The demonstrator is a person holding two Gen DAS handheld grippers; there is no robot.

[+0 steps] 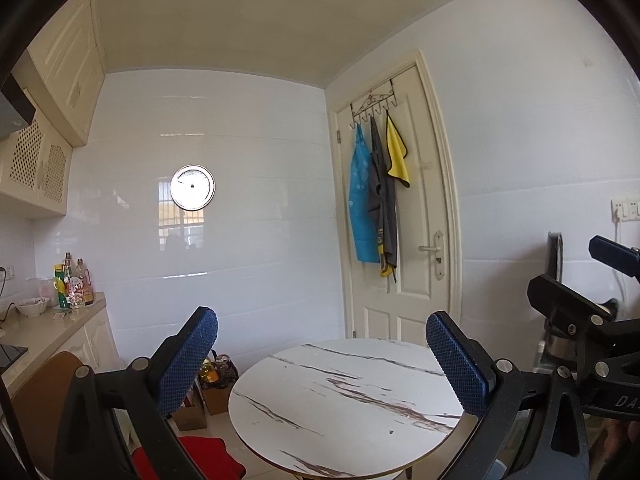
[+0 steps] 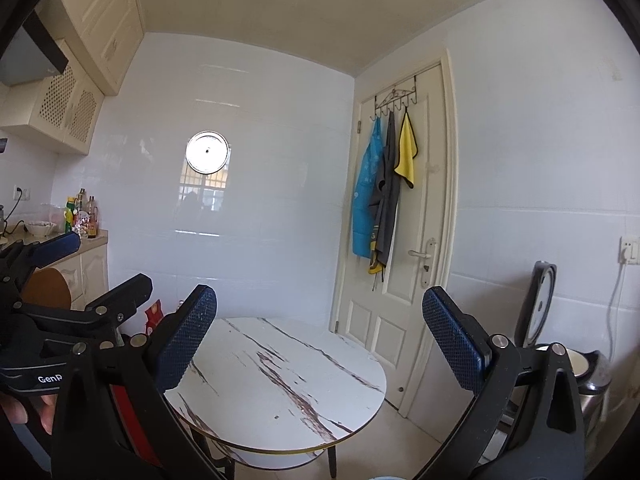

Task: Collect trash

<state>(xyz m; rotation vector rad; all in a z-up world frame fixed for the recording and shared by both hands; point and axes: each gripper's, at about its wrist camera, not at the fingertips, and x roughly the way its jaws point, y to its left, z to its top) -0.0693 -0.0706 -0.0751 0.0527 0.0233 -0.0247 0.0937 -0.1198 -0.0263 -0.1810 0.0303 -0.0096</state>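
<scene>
Both pairs of fingers are spread wide with nothing between them: your left gripper (image 1: 322,354) and your right gripper (image 2: 320,334) are held up side by side, well above the round marble-patterned table (image 1: 348,408), both facing the white tiled wall. Each one shows at the edge of the other's camera, so they're close together. No trash shows on the tabletop or anywhere else in either view, so I can't tell you where it is. Ahead on the right is the white door (image 2: 404,240), with a blue apron (image 2: 366,200), a grey cloth and a yellow towel (image 2: 406,152) hanging from its hook rack. Left, bottles (image 1: 74,284) and a bowl sit on the counter (image 1: 48,328).
</scene>
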